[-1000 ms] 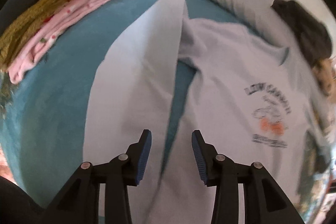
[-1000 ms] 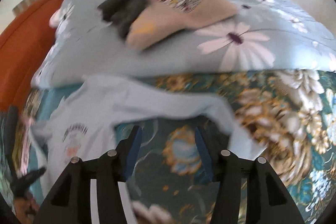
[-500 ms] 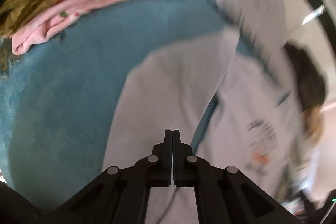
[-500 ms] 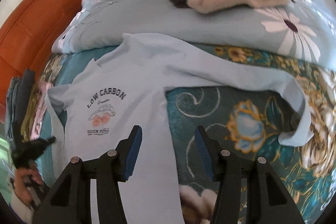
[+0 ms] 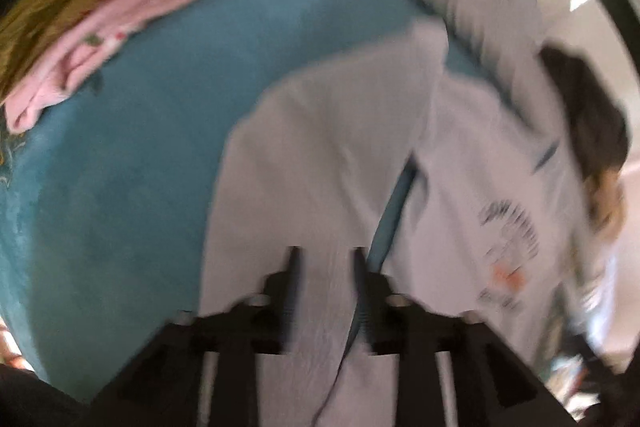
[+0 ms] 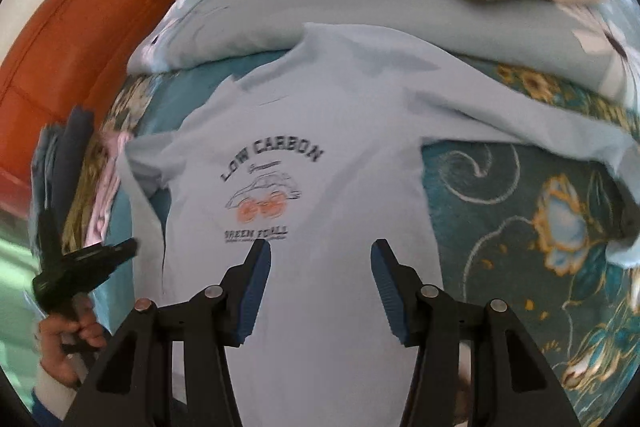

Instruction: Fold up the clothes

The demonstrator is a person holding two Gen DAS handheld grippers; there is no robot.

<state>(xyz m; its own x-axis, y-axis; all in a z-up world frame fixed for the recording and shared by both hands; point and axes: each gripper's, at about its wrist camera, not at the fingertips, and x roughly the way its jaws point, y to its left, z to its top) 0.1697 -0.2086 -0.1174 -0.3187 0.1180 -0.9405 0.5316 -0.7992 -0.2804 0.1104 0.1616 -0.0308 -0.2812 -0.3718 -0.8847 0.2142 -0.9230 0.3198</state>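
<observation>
**Shirt spread print-up on the bed, ready for folding**

My left gripper (image 5: 325,291) hangs over the near sleeve (image 5: 320,155), its jaws opening with cloth beneath them, not pinched. My right gripper (image 6: 318,283) stands with jaws apart and empty above the pale blue shirt (image 6: 304,115), which lies flat on the bed (image 6: 520,227), sleeves outspread for folding.

A bedroom in a home: a bed (image 6: 520,227) with a teal floral cover fills the view, a flowered pillow (image 6: 320,3) lies at twelve o'clock, an orange padded headboard (image 6: 72,27) rises at ten o'clock, and folded clothes (image 5: 132,11) are stacked beside it.
</observation>
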